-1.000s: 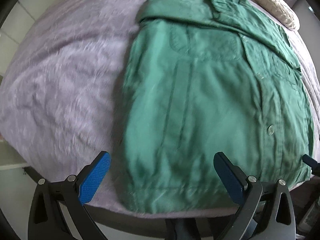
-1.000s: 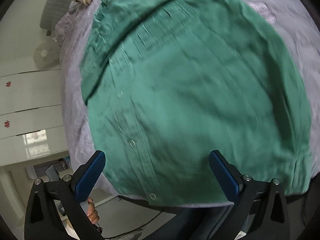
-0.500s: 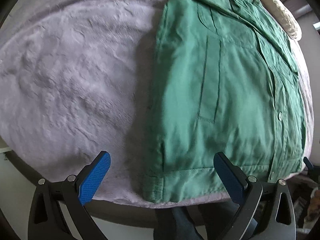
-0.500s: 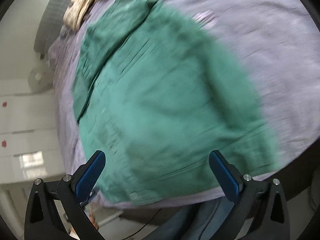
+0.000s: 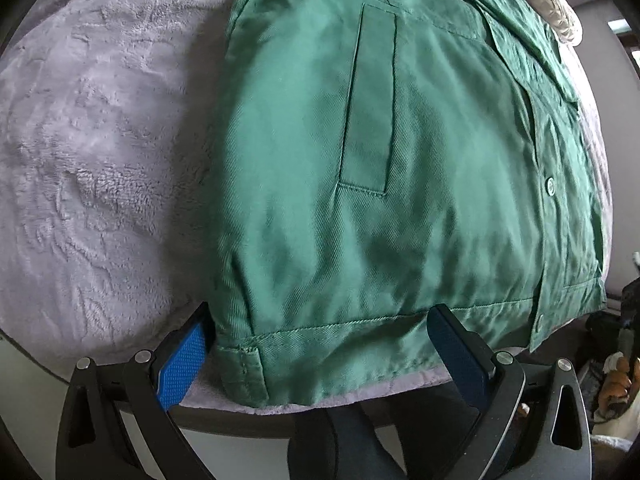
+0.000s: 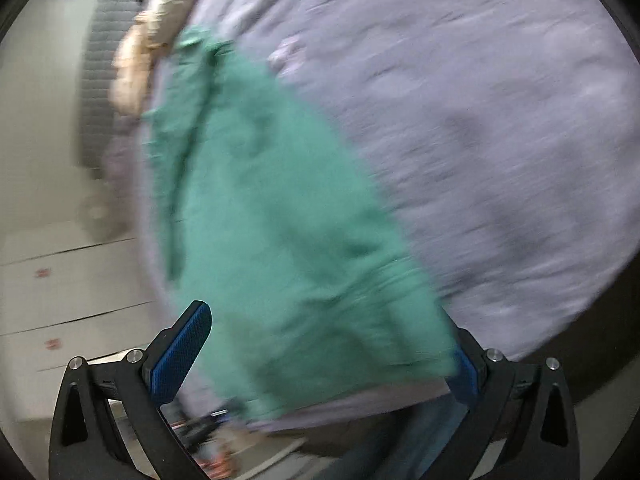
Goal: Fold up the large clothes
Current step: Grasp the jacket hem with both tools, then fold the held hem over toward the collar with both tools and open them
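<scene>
Lilac fleece bed carries the green shirt, centre frame, hem toward you. Your left claw and right claw gape wide, straddling the hem corners, likely to lift and fold.

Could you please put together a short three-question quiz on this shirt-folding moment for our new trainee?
1. True or false: the left gripper has its fingers spread on either side of the green shirt's bottom hem.
2. Multiple choice: the shirt lies on (A) a wooden floor, (B) a lilac fleece blanket, (C) a glass table.
3. Fill in: the right gripper is ____, with nothing clamped.

Key: 1 true; 2 B; 3 open.
</scene>
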`<state>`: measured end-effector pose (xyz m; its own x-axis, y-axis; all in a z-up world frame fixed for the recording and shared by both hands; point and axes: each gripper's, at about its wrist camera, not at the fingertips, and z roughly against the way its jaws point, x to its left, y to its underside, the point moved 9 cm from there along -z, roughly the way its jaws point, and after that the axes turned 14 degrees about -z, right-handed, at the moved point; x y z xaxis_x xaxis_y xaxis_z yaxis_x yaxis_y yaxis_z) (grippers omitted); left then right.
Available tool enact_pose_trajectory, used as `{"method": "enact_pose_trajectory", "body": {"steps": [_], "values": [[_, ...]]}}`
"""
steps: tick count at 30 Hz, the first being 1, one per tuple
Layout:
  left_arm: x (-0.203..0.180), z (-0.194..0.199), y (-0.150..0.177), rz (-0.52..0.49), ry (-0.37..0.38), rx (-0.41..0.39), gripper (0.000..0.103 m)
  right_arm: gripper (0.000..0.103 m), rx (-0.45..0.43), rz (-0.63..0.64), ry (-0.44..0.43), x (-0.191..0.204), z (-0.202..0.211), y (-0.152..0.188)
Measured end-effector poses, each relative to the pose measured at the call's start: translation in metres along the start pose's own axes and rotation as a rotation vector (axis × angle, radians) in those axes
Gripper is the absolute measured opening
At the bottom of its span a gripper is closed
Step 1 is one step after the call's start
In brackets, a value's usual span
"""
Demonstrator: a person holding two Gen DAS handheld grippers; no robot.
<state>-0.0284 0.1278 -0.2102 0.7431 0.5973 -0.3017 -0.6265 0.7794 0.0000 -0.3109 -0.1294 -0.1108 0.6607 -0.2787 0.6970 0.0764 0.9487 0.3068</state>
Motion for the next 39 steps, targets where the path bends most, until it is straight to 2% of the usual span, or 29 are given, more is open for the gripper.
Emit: {"method": "enact_pose_trajectory", "body": {"steps": [1, 3, 7, 8, 9, 10, 11, 12, 13, 14, 15, 16, 17, 20, 24, 28, 29, 32, 36, 39], "values": [[-0.001, -0.001, -0.002, 0.005, 0.007, -0.004, 0.103, 0.103, 0.028, 0.012, -0.06, 0.012, -0.003, 0.005], [-0.007, -0.006, -0.006, 0.016, 0.018, -0.01, 0.103, 0.103, 0.058, 0.03, -0.11, 0.025, -0.008, 0.01], [-0.004, -0.009, -0.008, 0.023, 0.035, -0.018, 0.103, 0.103, 0.07, 0.014, -0.05, 0.017, -0.024, 0.008], [-0.005, -0.008, -0.009, 0.021, 0.044, -0.023, 0.1, 0.103, 0.072, 0.007, -0.04, 0.016, -0.028, 0.01], [-0.009, -0.007, -0.01, 0.018, 0.048, -0.027, 0.089, 0.103, 0.077, -0.001, -0.036, 0.011, -0.029, 0.011], [-0.006, -0.005, -0.004, 0.014, 0.038, -0.026, 0.084, 0.103, 0.078, -0.006, -0.033, 0.01, -0.031, 0.012], [0.001, -0.002, 0.0, 0.007, 0.033, -0.025, 0.075, 0.102, 0.077, -0.004, -0.029, 0.008, -0.029, 0.013], [0.005, 0.001, 0.002, 0.0, 0.035, -0.028, 0.057, 0.1, 0.072, -0.001, -0.018, 0.008, -0.03, 0.014], [0.004, 0.0, 0.006, -0.003, 0.052, -0.028, 0.047, 0.093, 0.064, 0.003, -0.005, 0.008, -0.028, 0.015], [0.003, 0.002, 0.007, -0.004, 0.077, -0.03, 0.038, 0.066, 0.055, 0.006, 0.008, 0.007, -0.028, 0.015], [0.002, 0.006, 0.008, -0.003, 0.104, -0.036, 0.034, 0.048, 0.046, 0.001, 0.03, 0.004, -0.027, 0.014], [0.001, 0.009, 0.008, -0.006, 0.112, -0.038, 0.033, 0.022, 0.05, -0.01, 0.029, 0.003, -0.026, 0.012], [0.001, 0.013, 0.007, -0.008, 0.117, -0.039, 0.03, 0.013, 0.058, -0.022, 0.017, 0.002, -0.026, 0.012], [-0.007, 0.033, 0.001, 0.018, 0.184, -0.069, 0.029, 0.011, 0.088, 0.003, -0.054, 0.021, -0.02, 0.013], [-0.017, 0.083, -0.027, 0.051, 0.289, -0.188, 0.029, 0.01, 0.148, 0.033, -0.192, 0.071, -0.012, 0.013], [-0.007, 0.137, -0.078, 0.092, 0.297, -0.321, 0.029, 0.01, 0.194, 0.103, -0.265, 0.13, -0.012, 0.002], [-0.004, 0.148, -0.089, 0.107, 0.299, -0.354, 0.025, 0.01, 0.202, 0.117, -0.273, 0.142, -0.013, -0.002], [0.006, 0.184, -0.132, 0.154, 0.277, -0.456, 0.025, 0.01, 0.231, 0.153, -0.307, 0.185, -0.022, -0.022], [0.01, 0.199, -0.19, 0.186, 0.248, -0.533, 0.025, 0.01, 0.253, 0.203, -0.33, 0.236, -0.039, -0.052], [0.015, 0.195, -0.226, 0.193, 0.233, -0.542, 0.025, 0.01, 0.242, 0.207, -0.326, 0.262, -0.054, -0.079]]}}
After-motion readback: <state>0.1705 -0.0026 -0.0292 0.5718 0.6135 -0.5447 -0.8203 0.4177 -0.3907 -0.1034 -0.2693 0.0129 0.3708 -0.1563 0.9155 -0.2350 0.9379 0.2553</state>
